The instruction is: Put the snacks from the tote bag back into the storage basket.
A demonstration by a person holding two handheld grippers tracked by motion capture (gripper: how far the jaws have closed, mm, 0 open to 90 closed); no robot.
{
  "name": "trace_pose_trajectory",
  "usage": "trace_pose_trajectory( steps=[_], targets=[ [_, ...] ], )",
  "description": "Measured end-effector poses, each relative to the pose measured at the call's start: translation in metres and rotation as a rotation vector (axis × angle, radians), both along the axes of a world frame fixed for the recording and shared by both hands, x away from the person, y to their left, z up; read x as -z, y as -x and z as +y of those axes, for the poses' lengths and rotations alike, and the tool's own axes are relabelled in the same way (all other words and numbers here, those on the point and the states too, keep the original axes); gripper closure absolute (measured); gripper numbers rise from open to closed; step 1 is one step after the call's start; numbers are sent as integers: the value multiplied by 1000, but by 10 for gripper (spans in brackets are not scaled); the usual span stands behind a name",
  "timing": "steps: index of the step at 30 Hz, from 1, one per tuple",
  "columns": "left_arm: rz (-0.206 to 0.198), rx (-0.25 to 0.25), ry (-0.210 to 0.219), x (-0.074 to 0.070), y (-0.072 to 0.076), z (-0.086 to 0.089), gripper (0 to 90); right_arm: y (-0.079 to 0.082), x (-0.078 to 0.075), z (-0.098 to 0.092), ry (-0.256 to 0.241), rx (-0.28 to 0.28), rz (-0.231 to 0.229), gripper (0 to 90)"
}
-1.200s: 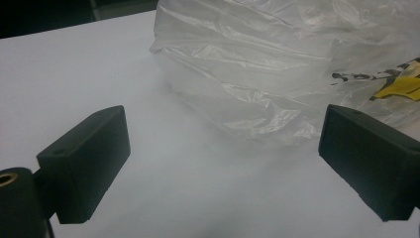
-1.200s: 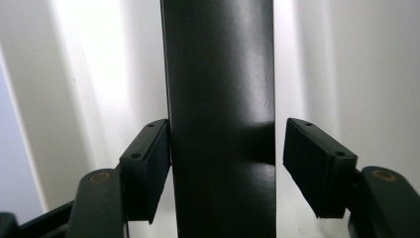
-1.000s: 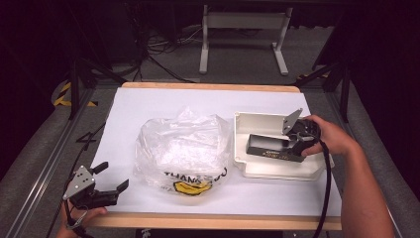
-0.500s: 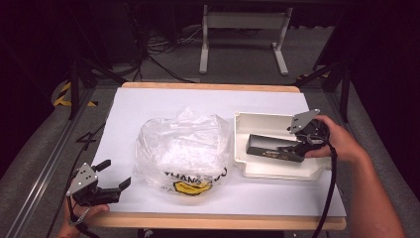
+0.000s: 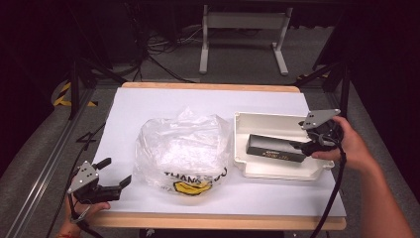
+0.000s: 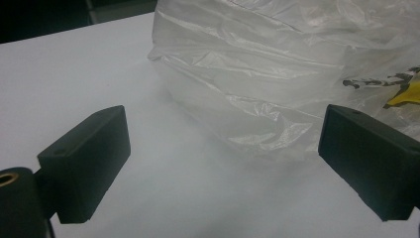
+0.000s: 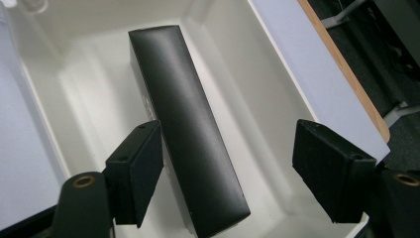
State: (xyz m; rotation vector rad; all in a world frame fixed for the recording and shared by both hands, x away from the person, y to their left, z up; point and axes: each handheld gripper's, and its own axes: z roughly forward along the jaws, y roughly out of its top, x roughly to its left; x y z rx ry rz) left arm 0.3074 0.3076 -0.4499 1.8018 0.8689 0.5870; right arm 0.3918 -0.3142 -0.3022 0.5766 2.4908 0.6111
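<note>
Box: the black box (image 5: 276,148) lies flat inside the white tray (image 5: 257,170), its long side running from 9 to 3 o'clock in the high view.
Right tongs: the right tongs (image 5: 303,147) stand at the 3 o'clock end of the box, jaws apart; in the right gripper view (image 7: 225,176) the near end of the box (image 7: 190,134) lies between the jaws, close against the left one and well apart from the other.
Left tongs: the left tongs (image 5: 116,175) are at the table's 7 o'clock corner, jaws apart, holding nothing; the view from them (image 6: 223,163) shows bare sheet between the jaws.
Bag: a clear plastic bag (image 5: 183,148) with black letters and a yellow mark lies just beside the tray at its 9 o'clock side, between the two tongs; its crumpled edge (image 6: 267,74) is near the left tongs.
Table: the table (image 5: 213,222) has a wooden edge and carries a white sheet (image 5: 163,101).
Room: dark floor with cables (image 5: 158,54) and a white frame (image 5: 242,34) at 12 o'clock.
</note>
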Motion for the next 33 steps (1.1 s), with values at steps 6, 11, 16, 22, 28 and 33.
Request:
trace_pose_trajectory(
  steps=[6, 11, 16, 22, 28, 33],
  targets=[
    [-6, 2, 3, -2, 1, 0, 67, 13, -4, -5, -33, 49, -34, 267],
    [-8, 2, 1, -2, 1, 0, 67, 24, -5, -12, -51, 86, -38, 259],
    [-4, 2, 3, -2, 1, 0, 67, 35, -3, -20, -72, 152, -56, 225],
    [-2, 3, 3, -2, 1, -1, 67, 47, 0, -31, -102, 203, -83, 194],
    [-1, 8, 0, -1, 1, -1, 67, 59, 4, -40, -134, 225, -98, 173],
    [-2, 8, 1, -1, 1, -1, 67, 70, 10, -47, -171, 235, -115, 157]
  ],
)
